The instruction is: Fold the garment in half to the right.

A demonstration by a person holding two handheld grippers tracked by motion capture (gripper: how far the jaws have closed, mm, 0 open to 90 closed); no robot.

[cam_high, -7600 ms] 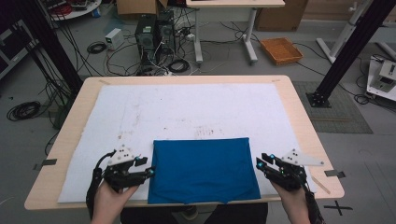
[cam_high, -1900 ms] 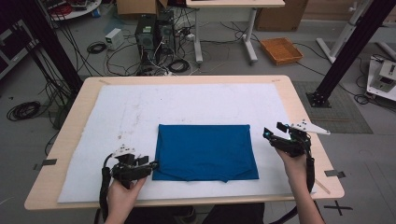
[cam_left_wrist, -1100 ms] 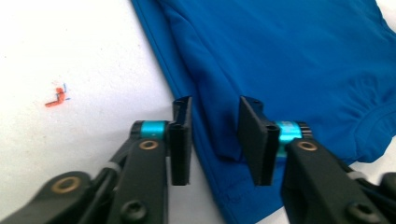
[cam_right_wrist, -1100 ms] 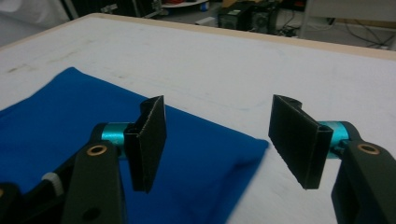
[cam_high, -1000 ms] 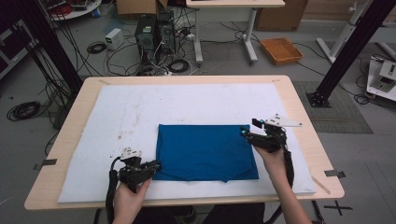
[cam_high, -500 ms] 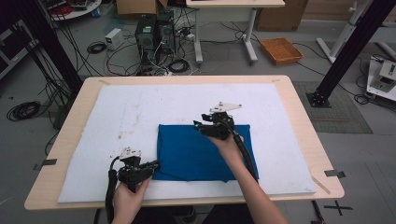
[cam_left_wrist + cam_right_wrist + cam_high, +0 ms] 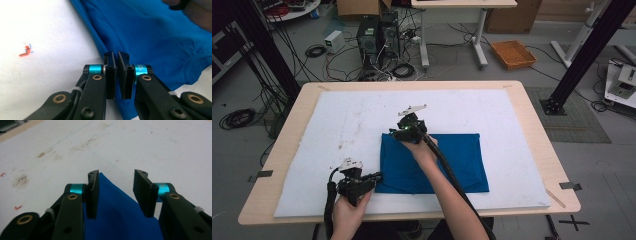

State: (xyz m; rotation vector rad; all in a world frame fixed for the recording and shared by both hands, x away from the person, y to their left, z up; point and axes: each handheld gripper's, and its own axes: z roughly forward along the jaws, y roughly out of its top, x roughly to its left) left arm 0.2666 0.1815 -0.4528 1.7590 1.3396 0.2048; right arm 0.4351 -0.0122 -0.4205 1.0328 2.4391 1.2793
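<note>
Right gripper point(image 7: 401, 131) swung from cloth's right edge across to its far-left corner, jaws been closing, now half apart, corner between them, pads not pressing yet. Left gripper point(image 7: 373, 178) stayed put at near-left corner, jaws clamped on cloth point(image 7: 452, 160) edge. Cloth lies flat on mat point(image 7: 337, 125), toward near edge, middle of table point(image 7: 292, 112).

One blue cloth point(image 7: 432, 162), two claws point(image 7: 377, 177).

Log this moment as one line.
left hand-held gripper: shut on blue cloth near-left corner | right hand-held gripper: jaws closing over far-left corner, not yet pinching
</note>
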